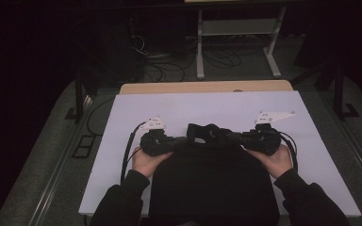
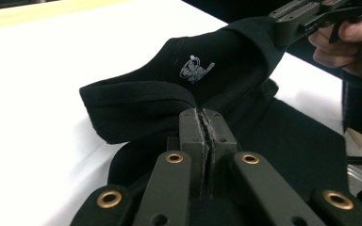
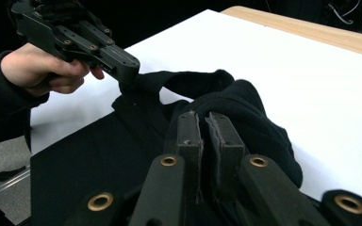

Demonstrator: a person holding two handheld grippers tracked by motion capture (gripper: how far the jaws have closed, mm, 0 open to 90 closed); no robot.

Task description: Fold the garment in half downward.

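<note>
A black garment (image 1: 214, 181) lies flat on the near half of the white table top (image 1: 207, 106). Its far end is bunched and raised (image 1: 207, 134) between my two grippers. My left gripper (image 1: 185, 139) points right and is shut on the left side of that bunch; in its own view the jaws (image 2: 206, 117) are pressed together on the cloth (image 2: 226, 61), below a small white printed logo (image 2: 195, 69). My right gripper (image 1: 232, 137) points left and is shut on the other side, its jaws (image 3: 203, 121) pinching a fold of the black cloth (image 3: 259, 122).
A wooden strip (image 1: 202, 87) runs along the far edge of the table. Beyond it on the floor stand a white metal frame (image 1: 235, 28) and loose cables (image 1: 169, 66). Bare white surface lies left, right and beyond the garment.
</note>
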